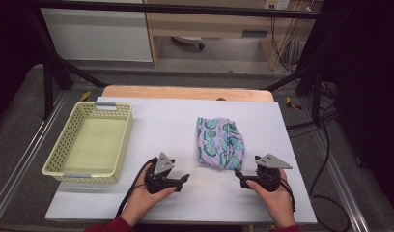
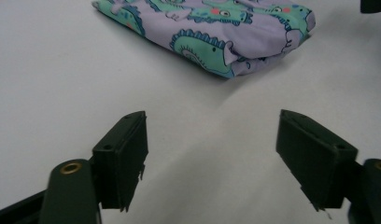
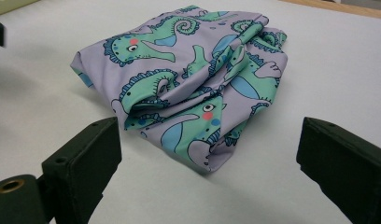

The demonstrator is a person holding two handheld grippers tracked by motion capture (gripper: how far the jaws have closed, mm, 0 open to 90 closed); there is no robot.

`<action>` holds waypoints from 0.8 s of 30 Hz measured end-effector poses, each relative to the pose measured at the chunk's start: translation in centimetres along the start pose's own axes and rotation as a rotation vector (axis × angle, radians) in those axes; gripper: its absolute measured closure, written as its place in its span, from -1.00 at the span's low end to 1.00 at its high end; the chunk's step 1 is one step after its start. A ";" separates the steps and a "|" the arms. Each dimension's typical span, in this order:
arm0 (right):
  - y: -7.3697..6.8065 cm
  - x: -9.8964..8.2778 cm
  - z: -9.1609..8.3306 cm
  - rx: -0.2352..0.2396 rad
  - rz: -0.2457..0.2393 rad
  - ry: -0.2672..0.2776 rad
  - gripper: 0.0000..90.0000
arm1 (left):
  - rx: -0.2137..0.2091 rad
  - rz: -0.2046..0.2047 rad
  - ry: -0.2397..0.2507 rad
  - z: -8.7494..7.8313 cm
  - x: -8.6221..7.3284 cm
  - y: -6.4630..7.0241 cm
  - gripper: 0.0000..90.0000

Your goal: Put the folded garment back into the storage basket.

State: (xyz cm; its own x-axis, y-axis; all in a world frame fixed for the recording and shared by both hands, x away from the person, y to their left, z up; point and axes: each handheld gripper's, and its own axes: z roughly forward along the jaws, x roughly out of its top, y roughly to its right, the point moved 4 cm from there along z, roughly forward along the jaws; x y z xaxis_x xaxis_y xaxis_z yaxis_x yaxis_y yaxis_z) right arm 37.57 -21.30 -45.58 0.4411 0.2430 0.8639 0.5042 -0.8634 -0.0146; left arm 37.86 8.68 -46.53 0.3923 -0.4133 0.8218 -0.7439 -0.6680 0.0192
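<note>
Cloth: a folded lilac cloth (image 1: 219, 143) printed with green seahorses lies right of centre on the white table (image 1: 166, 121), between and just beyond the two grippers.
Handling: it looks soft, light and limp, likely to sag and unfold when lifted; thin fabric may slip from a shallow pinch.
Where to hold: the bunched near corner (image 3: 205, 161), where layers stack thick, seems the surest bite; a single loose edge would probably peel open.
Left gripper: the left gripper (image 1: 184, 179) rests near-left of the cloth, jaws spread wide, holding nothing.
Right gripper: the right gripper (image 1: 239, 173) sits at the cloth's near-right corner, jaws wide apart and empty.
Basket: a pale yellow basket (image 1: 122, 140) stands empty at the far left, well apart.
Obstructions: none between grippers and cloth.
</note>
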 end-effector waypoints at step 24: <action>0.2 0.3 -0.6 0.018 0.003 0.019 -0.84 | -0.011 -0.026 -0.085 7.3 2.8 1.2 0.88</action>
State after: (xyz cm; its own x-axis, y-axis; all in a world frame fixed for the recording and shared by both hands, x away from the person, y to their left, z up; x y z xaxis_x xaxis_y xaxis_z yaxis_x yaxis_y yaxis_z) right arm 37.38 -21.69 -45.05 0.4283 0.2318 0.8734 0.5160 -0.8562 -0.0258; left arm 42.01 2.22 -48.40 0.4557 -0.4473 0.7696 -0.7385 -0.6726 0.0464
